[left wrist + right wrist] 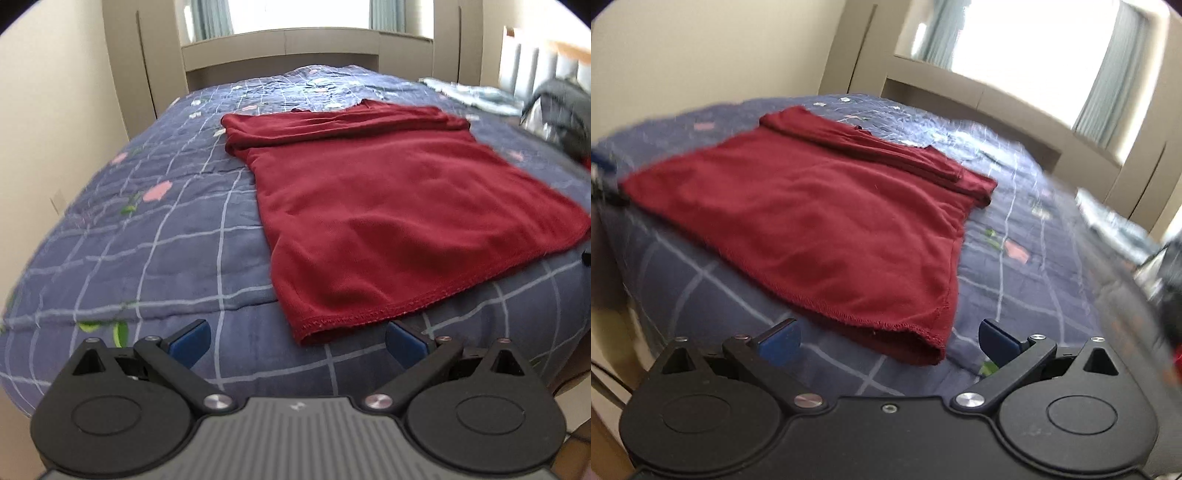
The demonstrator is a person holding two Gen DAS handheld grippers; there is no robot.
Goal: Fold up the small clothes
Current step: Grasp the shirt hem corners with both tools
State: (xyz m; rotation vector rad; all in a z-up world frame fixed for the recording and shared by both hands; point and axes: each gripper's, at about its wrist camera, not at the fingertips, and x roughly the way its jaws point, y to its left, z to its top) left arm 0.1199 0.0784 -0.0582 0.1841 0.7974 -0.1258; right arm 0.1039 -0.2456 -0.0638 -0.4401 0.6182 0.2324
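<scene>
A dark red garment (pixel 388 206) lies flat on a bed (pixel 147 236) with a blue checked quilt, sleeves folded in. The left gripper (pixel 297 341) and right gripper (pixel 889 341) hover near its hem, fingers (pixel 192 341) spread wide, holding and touching nothing.

Daylight floods in from the overexposed white window (pixel 303 14) at the top of the left wrist view and the upper right of the right wrist view (pixel 1034 48), blowing out detail. The blue checked quilt (pixel 147 240) is evenly lit, with soft shadows. Fisheye curvature bends the edges; corners go black. Motion blur smears the right sides.
</scene>
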